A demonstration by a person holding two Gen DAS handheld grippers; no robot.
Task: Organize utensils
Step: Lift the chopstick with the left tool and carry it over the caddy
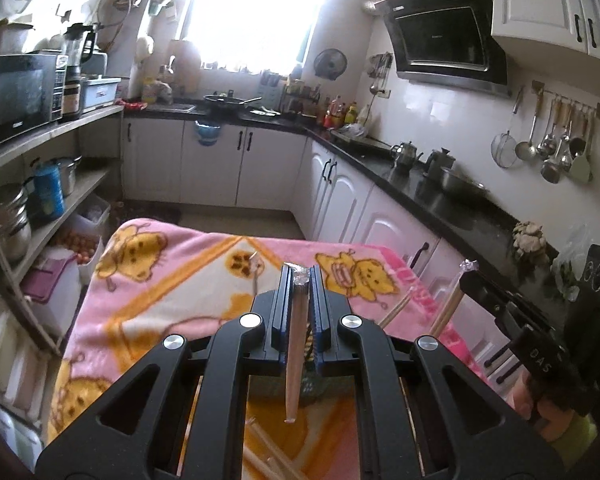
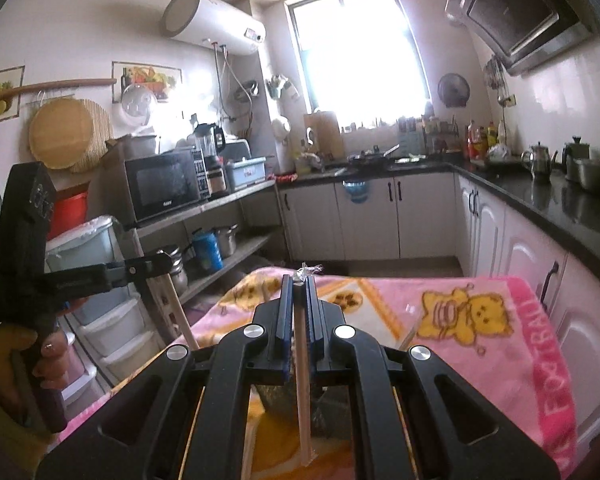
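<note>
My left gripper (image 1: 300,276) is shut on a pale wooden chopstick pair (image 1: 295,344) in a clear wrapper. The pair hangs down between the jaws, above a pink blanket (image 1: 180,280). My right gripper (image 2: 299,280) is shut on another wrapped chopstick pair (image 2: 302,368), which also hangs down. Each gripper shows in the other's view: the right gripper (image 1: 470,276) with its chopsticks (image 1: 448,308), and the left gripper (image 2: 164,260) with its chopsticks (image 2: 180,312) and the hand (image 2: 40,356) that holds it. Loose chopsticks (image 1: 260,464) lie on the blanket below.
A dark mesh holder (image 2: 276,400) sits under the grippers, mostly hidden. Another chopstick (image 2: 407,338) lies on the blanket. Shelves with a microwave (image 1: 20,100) stand to the left. A black counter (image 1: 420,192) with kettles and white cabinets runs along the right.
</note>
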